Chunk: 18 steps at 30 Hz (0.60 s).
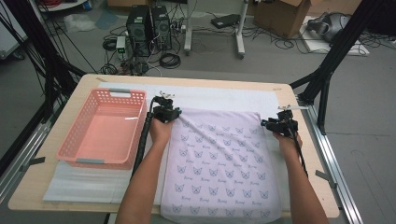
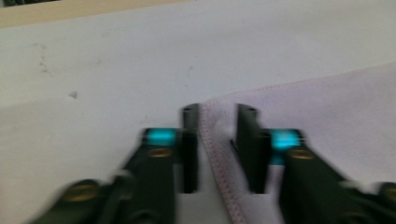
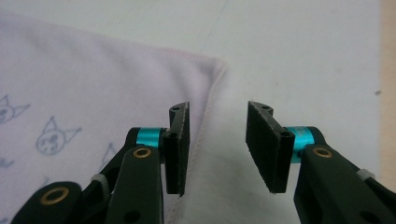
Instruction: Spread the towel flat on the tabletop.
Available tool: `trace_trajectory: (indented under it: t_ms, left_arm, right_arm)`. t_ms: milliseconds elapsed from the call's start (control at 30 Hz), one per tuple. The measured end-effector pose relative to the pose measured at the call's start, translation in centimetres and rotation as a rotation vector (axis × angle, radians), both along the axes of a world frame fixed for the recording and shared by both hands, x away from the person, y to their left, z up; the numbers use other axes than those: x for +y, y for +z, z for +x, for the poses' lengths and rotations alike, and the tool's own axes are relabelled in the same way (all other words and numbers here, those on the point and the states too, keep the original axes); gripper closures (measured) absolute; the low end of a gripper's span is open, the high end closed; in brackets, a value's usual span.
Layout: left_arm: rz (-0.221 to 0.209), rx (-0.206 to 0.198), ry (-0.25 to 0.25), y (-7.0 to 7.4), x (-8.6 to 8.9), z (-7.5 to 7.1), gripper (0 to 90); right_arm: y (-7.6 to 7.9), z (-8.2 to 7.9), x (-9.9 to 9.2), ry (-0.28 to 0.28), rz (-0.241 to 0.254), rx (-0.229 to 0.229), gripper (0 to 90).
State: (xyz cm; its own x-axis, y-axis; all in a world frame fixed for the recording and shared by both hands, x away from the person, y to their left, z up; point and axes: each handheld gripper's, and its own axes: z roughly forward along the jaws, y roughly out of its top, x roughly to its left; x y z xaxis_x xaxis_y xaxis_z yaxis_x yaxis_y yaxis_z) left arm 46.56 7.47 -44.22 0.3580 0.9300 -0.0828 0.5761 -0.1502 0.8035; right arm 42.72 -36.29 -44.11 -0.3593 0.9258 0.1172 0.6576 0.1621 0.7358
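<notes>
near edge of cloth: the pale purple cloth [image 1: 219, 161] with small cat faces is spread flat on the table [image 1: 299, 100], and its near end hangs a little over the edge closest to the camera.
forearms: two arms are stretched forward from the bottom of the high view, one along each side of the cloth, so that both far corners can be reached at once.
left gripper: the left gripper [image 1: 169, 112] is set at the far left corner of the cloth. in the left gripper view [image 2: 217, 140] the stitched edge is seen running between the two black jaws. the jaws are partly open and the pads are not pressed on the cloth, so nothing is held.
right gripper: the right gripper [image 1: 273, 123] is set at the far right corner. in the right gripper view [image 3: 217, 144] the jaws are partly open, with the hem just beside the left pad [image 3: 180, 140] and the white mat between the pads. nothing is held here either.
white mat: a white mat [image 1: 224, 95] is laid under the cloth, likely so the cloth stays clean and slides easily.
basket: a pink basket [image 1: 105, 128] is placed just left of the cloth, empty, probably so the cloth can be put in it later.
likely reason: both corners are lined up between open jaws, so a pinch on each looks like the next step.
</notes>
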Motion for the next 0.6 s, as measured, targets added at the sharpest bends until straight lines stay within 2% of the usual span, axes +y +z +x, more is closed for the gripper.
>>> trace_trajectory:
  t_ms: [67,100,133,167,233,267,300,333,400,433,467,533,600]
  left_arm:
    - [-0.014,0.025,-0.021,0.0,0.1,-0.2,52.5]
    - [-0.023,0.030,-0.027,0.1,0.1,-0.3,50.8]
    - [-0.027,0.025,-0.031,0.2,0.1,-0.5,49.7]
    - [-0.028,0.018,-0.034,0.3,0.2,-0.8,49.9]
    - [-0.053,0.011,-0.041,0.5,0.3,-1.2,49.5]
    - [-0.057,0.011,-0.051,0.6,0.4,-1.5,48.9]
    - [-0.052,0.023,-0.071,0.7,0.4,-1.7,48.7]
    - [-0.050,0.032,-0.088,0.8,0.4,-1.9,47.6]
    - [-0.037,0.044,-0.119,1.1,0.3,-2.3,47.3]
    - [-0.030,0.047,-0.122,1.3,0.2,-2.5,47.5]
    - [-0.029,0.046,-0.126,1.4,0.1,-2.7,48.3]
    - [-0.052,0.005,-0.112,1.4,0.1,-3.3,50.4]
    - [-0.075,-0.009,-0.119,1.3,0.4,-3.7,50.2]
  right_arm:
    - [-0.4,0.1,0.5,0.012,-0.009,0.010,60.4]
    - [-0.4,0.1,0.7,0.011,-0.024,0.003,68.6]
    - [-0.4,0.1,1.0,0.020,-0.051,-0.003,83.0]
    - [-0.3,0.1,1.2,0.057,-0.061,-0.004,87.8]
    - [0.0,0.2,1.8,0.038,-0.167,-0.026,88.7]
    - [0.0,0.2,1.8,0.010,-0.191,-0.033,88.7]
    - [-0.1,0.3,1.5,-0.023,-0.188,-0.038,88.6]
    - [-0.3,0.3,1.0,-0.058,-0.127,-0.035,88.5]
    - [-0.4,0.2,0.8,-0.084,-0.070,-0.033,81.9]
    - [-0.4,0.1,0.8,-0.083,-0.062,-0.032,68.8]
    - [-0.2,-0.1,0.9,-0.078,-0.062,-0.026,65.1]
    - [0.3,-0.4,1.0,-0.057,-0.057,-0.020,59.3]
    - [1.2,-1.1,1.2,-0.033,-0.060,-0.035,55.1]
